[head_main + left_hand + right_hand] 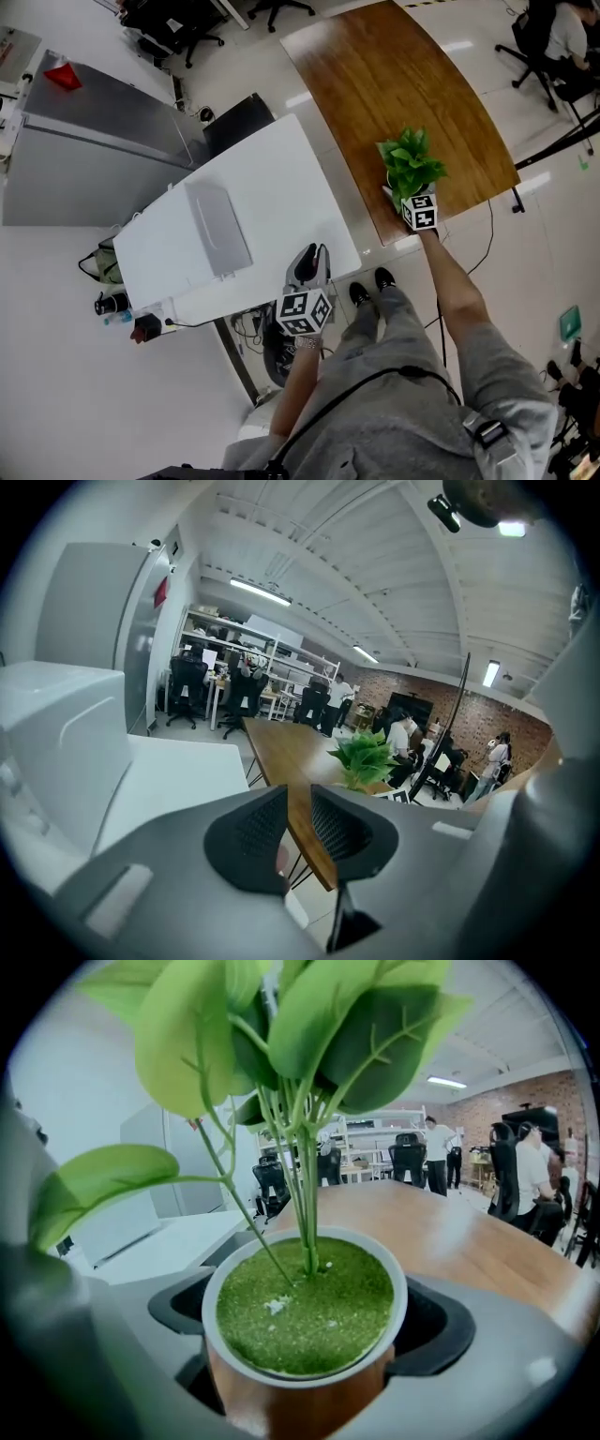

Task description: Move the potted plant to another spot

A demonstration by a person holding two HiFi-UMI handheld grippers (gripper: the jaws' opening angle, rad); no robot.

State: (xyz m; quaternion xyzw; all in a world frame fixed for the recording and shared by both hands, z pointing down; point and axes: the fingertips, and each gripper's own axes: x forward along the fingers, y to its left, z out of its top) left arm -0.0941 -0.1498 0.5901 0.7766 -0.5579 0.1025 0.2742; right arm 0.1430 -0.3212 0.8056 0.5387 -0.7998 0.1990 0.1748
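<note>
The right gripper (409, 201) is closed around the potted plant (305, 1321), with one jaw on each side of the pot. The plant is at the near edge of the wooden counter (394, 84). The bottom of the pot is hidden (so it could be touching the wood or not). The left gripper (298, 825) holds nothing. Its jaws are only a little apart, by the white counter (267, 183).

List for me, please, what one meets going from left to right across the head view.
Red item → flat grey box → left gripper → potted plant.
</note>
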